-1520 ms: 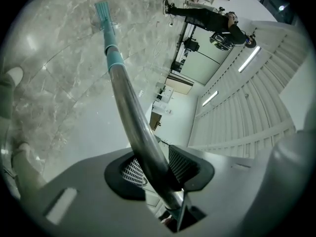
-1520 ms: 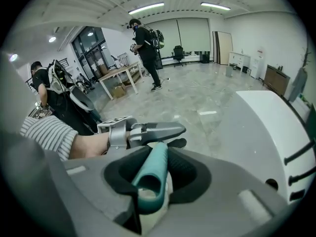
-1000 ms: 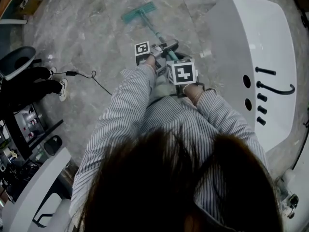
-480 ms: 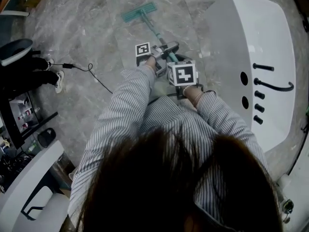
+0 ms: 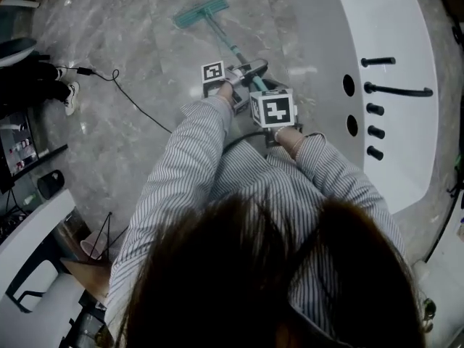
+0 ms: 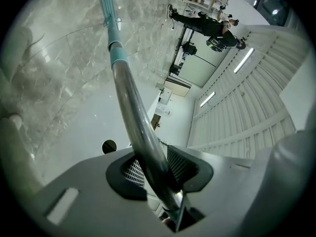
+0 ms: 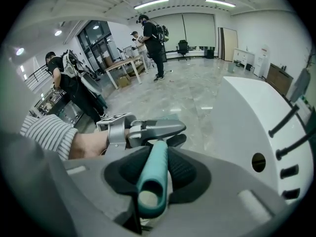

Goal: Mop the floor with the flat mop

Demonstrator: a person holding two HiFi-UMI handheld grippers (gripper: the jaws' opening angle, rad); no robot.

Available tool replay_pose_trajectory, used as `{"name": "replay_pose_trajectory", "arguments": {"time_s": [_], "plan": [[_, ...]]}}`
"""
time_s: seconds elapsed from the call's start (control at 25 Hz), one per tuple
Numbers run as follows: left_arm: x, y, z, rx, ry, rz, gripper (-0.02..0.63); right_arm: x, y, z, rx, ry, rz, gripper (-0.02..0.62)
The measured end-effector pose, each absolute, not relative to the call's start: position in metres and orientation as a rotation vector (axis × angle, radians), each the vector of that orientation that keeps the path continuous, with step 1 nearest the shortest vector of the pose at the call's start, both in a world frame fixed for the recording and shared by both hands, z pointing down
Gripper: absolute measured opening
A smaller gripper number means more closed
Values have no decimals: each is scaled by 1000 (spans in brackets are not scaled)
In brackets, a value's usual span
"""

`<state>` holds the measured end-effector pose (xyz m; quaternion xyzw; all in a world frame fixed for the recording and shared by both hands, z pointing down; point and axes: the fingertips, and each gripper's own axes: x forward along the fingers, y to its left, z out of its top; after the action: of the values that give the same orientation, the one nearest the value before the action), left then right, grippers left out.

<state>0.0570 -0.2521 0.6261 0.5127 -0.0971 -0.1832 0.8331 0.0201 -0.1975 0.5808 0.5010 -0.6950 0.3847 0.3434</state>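
Flat teal mop (image 5: pixel 201 11), metal pole (image 6: pixel 129 107), glossy floor (image 5: pixel 145 42), prob. marble

The head camera looks steeply down from above the person onto the grey marbled floor (image 5: pixel 130 35) and white moulded basin unit (image 5: pixel 391 20). One camera rides close behind the left tongs (image 6: pixel 155 167), whose jaws are closing with the teal-and-silver flat mop (image 6: pixel 121 78) between them, and sights along its pole to the floor. Another sits behind the right tongs (image 7: pixel 155 169), facing the room. All three share mop and floor.

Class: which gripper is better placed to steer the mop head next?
Left gripper: its fingers, closing round the flat mop shaft, sit nearer the head; the right gripper holds the teal end.
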Motion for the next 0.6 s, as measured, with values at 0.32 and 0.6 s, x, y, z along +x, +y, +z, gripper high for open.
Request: {"name": "replay_pose_trajectory", "arguments": {"time_s": [0.32, 0.6], "plan": [[118, -121, 628, 1079, -194, -418, 114, 82, -64, 585, 1269, -1775, 1001, 112], [129, -31, 626, 1029, -158, -390, 96, 88, 25, 585, 1256, -1737, 1074, 114]]}}
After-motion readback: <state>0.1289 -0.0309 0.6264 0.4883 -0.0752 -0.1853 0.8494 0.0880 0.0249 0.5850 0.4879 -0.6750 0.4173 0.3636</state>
